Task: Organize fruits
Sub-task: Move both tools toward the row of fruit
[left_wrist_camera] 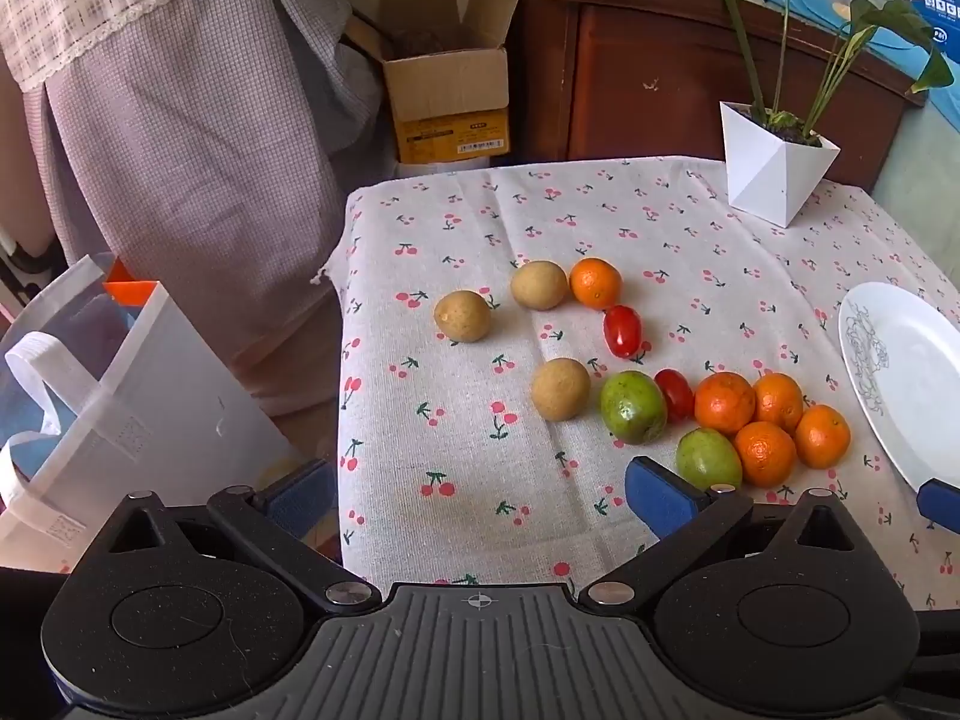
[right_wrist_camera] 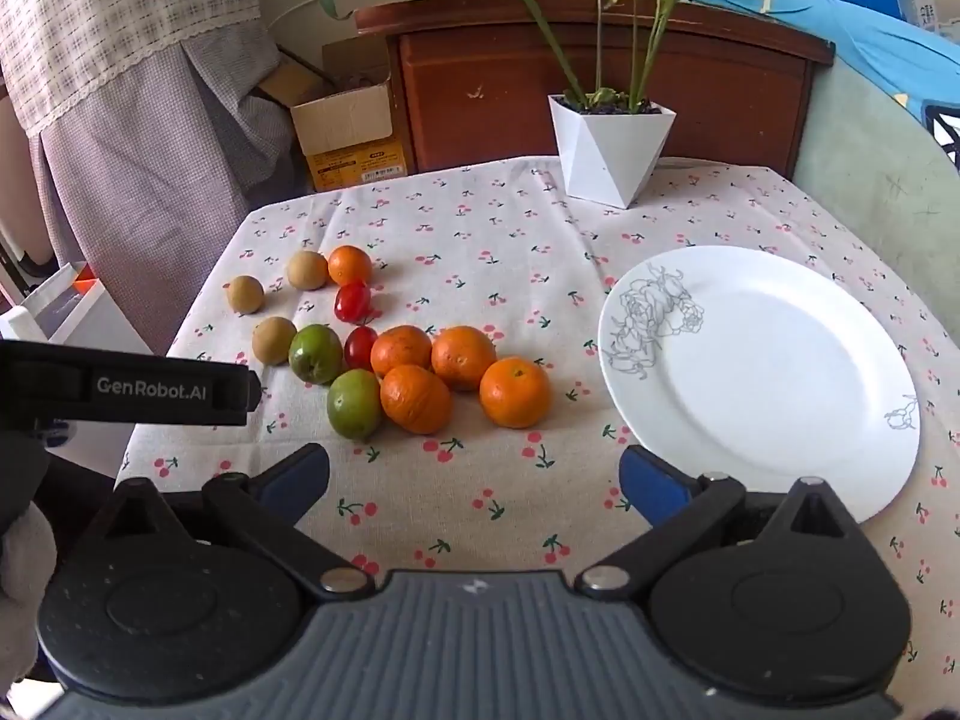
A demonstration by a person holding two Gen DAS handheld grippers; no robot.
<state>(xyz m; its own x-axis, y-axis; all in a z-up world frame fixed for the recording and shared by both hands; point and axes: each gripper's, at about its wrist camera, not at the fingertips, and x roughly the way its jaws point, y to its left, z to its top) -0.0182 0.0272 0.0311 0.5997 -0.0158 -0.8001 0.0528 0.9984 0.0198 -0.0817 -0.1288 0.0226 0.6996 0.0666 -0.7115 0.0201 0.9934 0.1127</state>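
Likely to roll off the cherry-print tablecloth (right_wrist_camera: 480, 480) if nudged: round, loose fruit bunched left of the bare white plate (right_wrist_camera: 774, 372). Counted left to right: three brown fruits (right_wrist_camera: 245, 294), two green fruits (right_wrist_camera: 315, 353), two cherry tomatoes (right_wrist_camera: 352, 301), five oranges (right_wrist_camera: 515, 392). Left gripper (left_wrist_camera: 480, 498) and right gripper (right_wrist_camera: 474, 483) both gaping wide, holding nothing, hovering just short of the pile.

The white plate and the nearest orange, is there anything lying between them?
No. In the right wrist view, only bare cherry-print tablecloth lies between the plate and the nearest orange. They sit apart, not touching.
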